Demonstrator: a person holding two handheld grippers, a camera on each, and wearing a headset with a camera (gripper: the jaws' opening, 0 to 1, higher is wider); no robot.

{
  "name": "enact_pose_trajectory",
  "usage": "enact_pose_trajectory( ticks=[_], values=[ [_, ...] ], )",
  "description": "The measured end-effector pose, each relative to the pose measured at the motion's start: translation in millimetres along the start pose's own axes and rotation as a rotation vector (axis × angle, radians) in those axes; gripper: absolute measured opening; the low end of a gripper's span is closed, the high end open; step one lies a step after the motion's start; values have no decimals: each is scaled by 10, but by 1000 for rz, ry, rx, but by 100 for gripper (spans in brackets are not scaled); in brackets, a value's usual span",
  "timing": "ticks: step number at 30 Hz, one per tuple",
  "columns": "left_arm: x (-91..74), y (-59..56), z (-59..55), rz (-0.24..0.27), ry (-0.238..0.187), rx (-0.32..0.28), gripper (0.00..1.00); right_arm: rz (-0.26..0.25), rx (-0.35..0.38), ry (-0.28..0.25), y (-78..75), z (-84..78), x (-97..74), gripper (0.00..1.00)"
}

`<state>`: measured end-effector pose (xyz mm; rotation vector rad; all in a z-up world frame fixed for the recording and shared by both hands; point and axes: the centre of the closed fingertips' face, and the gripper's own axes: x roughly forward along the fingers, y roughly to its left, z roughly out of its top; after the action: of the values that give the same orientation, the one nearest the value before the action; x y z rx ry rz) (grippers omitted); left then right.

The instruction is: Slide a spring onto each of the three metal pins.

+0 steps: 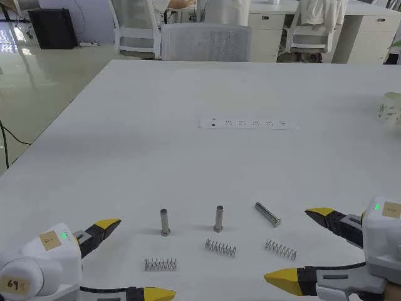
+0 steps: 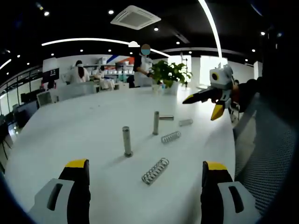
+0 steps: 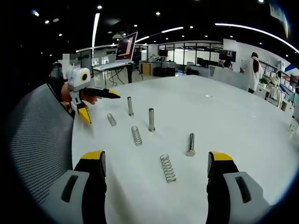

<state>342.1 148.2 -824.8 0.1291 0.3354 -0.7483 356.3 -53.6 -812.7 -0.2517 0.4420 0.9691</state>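
Observation:
Three metal pins are on the white table (image 1: 188, 163): a left pin (image 1: 165, 222) and a middle pin (image 1: 218, 219) stand upright, and a right pin (image 1: 267, 214) lies on its side. In front of them lie three loose springs, left (image 1: 160, 264), middle (image 1: 220, 248) and right (image 1: 280, 249). My left gripper (image 1: 133, 258) is open and empty, with the left spring (image 2: 155, 171) lying just ahead of its jaws. My right gripper (image 1: 296, 244) is also open and empty, facing the right spring (image 3: 167, 168) and the lying pin (image 3: 190, 144).
A white power strip (image 1: 247, 123) lies flat mid-table. A patterned cup (image 1: 391, 108) stands at the right edge. A grey mesh chair (image 1: 205, 42) is pushed in at the far side. People sit at desks in the background.

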Motion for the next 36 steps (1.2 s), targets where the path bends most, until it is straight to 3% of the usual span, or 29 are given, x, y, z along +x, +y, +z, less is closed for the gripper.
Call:
enact_pose_trajectory(
  ticks=[36],
  values=[
    [45, -18, -42, -3, 5, -13, 96, 6, -9, 16, 16, -36, 14, 89]
  ],
)
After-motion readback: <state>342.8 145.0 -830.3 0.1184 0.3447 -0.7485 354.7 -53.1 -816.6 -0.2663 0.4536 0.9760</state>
